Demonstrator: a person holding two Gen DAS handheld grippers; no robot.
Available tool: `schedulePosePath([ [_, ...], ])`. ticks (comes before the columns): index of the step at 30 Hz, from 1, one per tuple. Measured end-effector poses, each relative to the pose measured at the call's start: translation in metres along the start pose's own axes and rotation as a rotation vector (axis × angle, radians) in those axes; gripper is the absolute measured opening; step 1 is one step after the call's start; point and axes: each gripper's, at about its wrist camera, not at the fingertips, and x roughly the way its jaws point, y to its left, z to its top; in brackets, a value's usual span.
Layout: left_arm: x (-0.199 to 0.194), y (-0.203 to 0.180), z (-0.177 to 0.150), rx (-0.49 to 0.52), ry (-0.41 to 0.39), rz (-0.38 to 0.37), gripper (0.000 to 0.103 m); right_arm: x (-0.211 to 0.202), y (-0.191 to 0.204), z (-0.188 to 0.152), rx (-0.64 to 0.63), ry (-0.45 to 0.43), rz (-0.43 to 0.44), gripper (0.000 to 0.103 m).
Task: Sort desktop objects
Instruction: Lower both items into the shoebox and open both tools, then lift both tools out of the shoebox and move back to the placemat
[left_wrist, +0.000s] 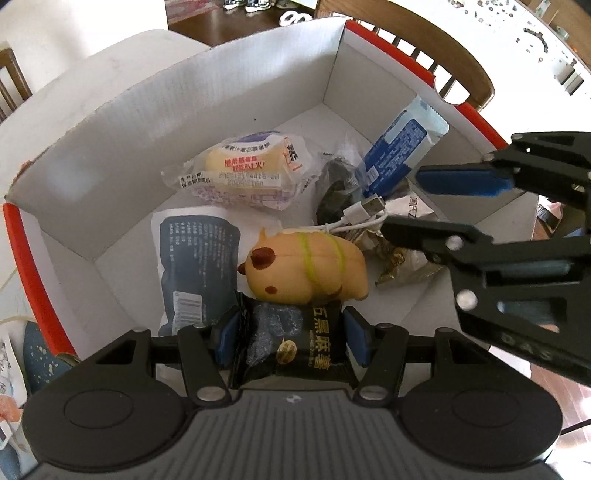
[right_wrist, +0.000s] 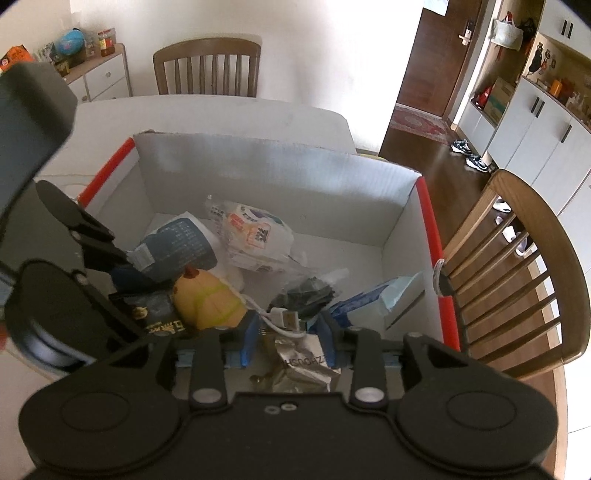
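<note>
My left gripper (left_wrist: 291, 339) is shut on a black snack packet (left_wrist: 295, 350) with gold lettering, held low over the near side of a white cardboard box (left_wrist: 258, 74) with red edges. Just beyond it lies a tan capybara toy (left_wrist: 310, 266). My right gripper (right_wrist: 290, 339) stands open inside the box, and its blue pads (right_wrist: 251, 339) press on nothing. A crumpled silver packet (right_wrist: 303, 365) and a white USB cable (right_wrist: 280, 317) lie loose between and under them. In the left wrist view the right gripper (left_wrist: 404, 201) reaches in from the right.
The box also holds a clear-wrapped cake (left_wrist: 251, 173), a dark blue pouch (left_wrist: 195, 266), a blue-and-white packet (left_wrist: 399, 147) leaning on the right wall and a dark crumpled bag (left_wrist: 336, 184). The box sits on a white table (right_wrist: 221, 110). Wooden chairs (right_wrist: 517, 277) stand close by.
</note>
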Motion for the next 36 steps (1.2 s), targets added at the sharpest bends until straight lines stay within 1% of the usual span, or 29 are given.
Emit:
schedulePosePath([
  [2,-0.002,-0.001,-0.001,0.004,-0.013,0.007,0.061,-0.004,-0.002,-0.001,0.009,-0.010,0.005,0.044],
  [3,-0.003,0.000,-0.001,0.002,-0.020,0.011,0.066,-0.006,-0.003,-0.001,0.012,-0.013,0.007,0.044],
  [6,-0.010,0.001,-0.002,0.000,-0.048,0.009,0.073,-0.012,-0.007,-0.002,0.030,-0.023,0.012,0.047],
  [16,-0.033,0.004,-0.010,-0.011,-0.115,-0.031,0.074,-0.033,-0.009,-0.003,0.061,-0.062,0.043,0.051],
  [24,-0.056,0.008,-0.023,0.005,-0.176,-0.021,0.074,-0.054,-0.002,0.000,0.063,-0.097,0.068,0.051],
  [28,-0.068,0.013,-0.030,-0.006,-0.206,-0.029,0.074,-0.067,0.005,0.001,0.060,-0.124,0.067,0.058],
  [30,-0.074,0.015,-0.034,-0.004,-0.220,-0.033,0.074,-0.073,0.007,0.001,0.067,-0.144,0.058,0.059],
  [33,-0.084,0.017,-0.041,0.000,-0.244,-0.041,0.074,-0.080,0.011,0.002,0.079,-0.159,0.057,0.064],
  [36,-0.092,0.021,-0.048,0.002,-0.264,-0.049,0.074,-0.086,0.017,0.002,0.089,-0.175,0.049,0.066],
])
